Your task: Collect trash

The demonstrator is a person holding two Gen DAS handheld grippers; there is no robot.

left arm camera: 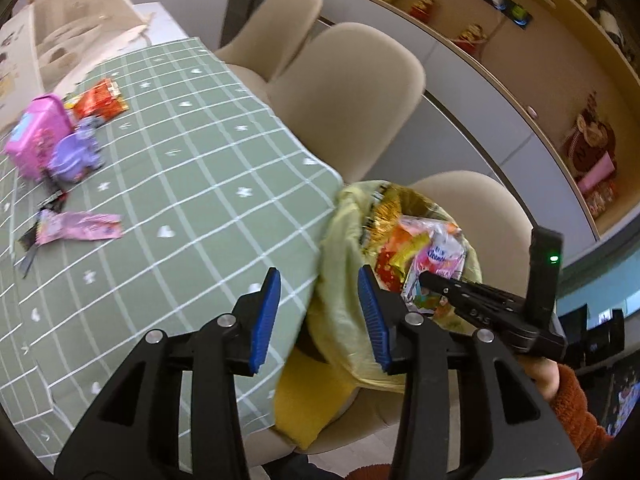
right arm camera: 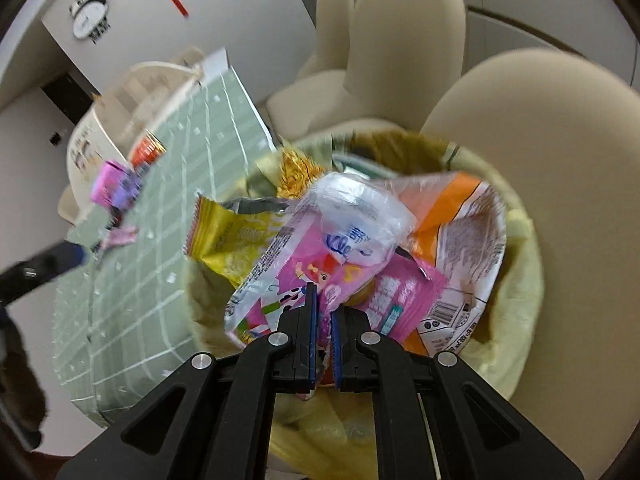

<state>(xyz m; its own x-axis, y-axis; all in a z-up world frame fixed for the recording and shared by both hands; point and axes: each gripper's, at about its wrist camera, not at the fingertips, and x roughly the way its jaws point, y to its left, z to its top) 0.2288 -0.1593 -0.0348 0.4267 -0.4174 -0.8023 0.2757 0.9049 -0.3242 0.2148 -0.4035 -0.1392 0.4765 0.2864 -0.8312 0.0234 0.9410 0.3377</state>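
Note:
A bin lined with a yellow bag (left arm camera: 344, 232) (right arm camera: 520, 280) stands on a beige chair beside the table and is full of wrappers. My right gripper (right arm camera: 325, 320) is shut on a pink and white wrapper (right arm camera: 304, 272) and holds it over the bin; it also shows in the left wrist view (left arm camera: 436, 280). My left gripper (left arm camera: 318, 312) is open and empty above the table's edge, next to the bin. A pink wrapper (left arm camera: 80, 226) and an orange wrapper (left arm camera: 100, 98) lie on the green checked tablecloth (left arm camera: 192, 184).
A pink box (left arm camera: 38, 136) and a purple toy (left arm camera: 76, 152) stand on the table at the left. A cream rack (left arm camera: 80, 28) stands at the far end. Beige chairs (left arm camera: 344, 96) line the table's right side. Shelves with ornaments (left arm camera: 592, 140) run along the wall.

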